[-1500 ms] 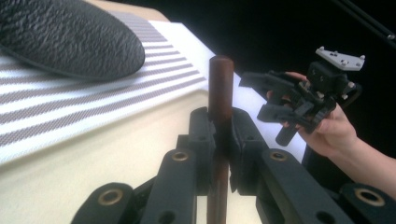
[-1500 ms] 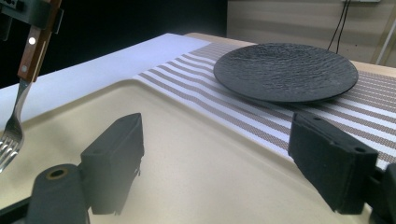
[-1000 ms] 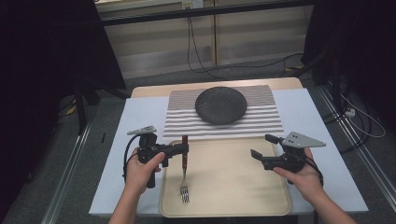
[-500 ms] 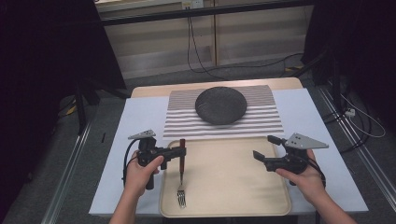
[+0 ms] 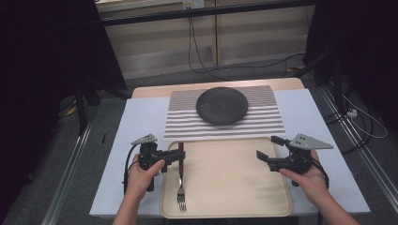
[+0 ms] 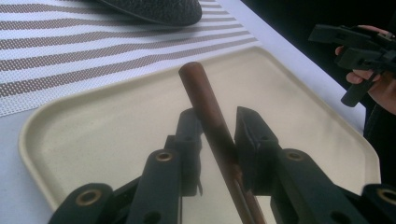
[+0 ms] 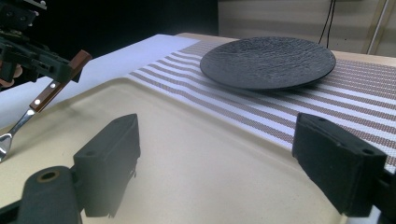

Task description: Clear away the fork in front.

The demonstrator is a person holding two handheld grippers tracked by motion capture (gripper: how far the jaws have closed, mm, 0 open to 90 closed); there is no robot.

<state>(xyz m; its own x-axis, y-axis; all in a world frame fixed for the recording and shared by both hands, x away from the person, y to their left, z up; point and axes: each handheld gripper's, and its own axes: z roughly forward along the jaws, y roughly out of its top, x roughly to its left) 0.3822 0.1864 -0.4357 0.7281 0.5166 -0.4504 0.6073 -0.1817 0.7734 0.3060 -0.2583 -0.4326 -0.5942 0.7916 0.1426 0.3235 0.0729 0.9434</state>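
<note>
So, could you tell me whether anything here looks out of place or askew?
Nothing stands out: the fork is gripped by the left gripper over the tray, and the plate sits flat on the placemat.

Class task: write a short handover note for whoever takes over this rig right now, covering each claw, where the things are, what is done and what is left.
Left claw: shut on the fork by its brown handle; tines point toward the person, over the tray.
Right claw: open, holding nothing, above the tray's right side.
Dark plate sits on the striped mat behind the tray.
Done: fork gripped.
Left, probably: carry the fork to the mat beside the plate and release.
</note>
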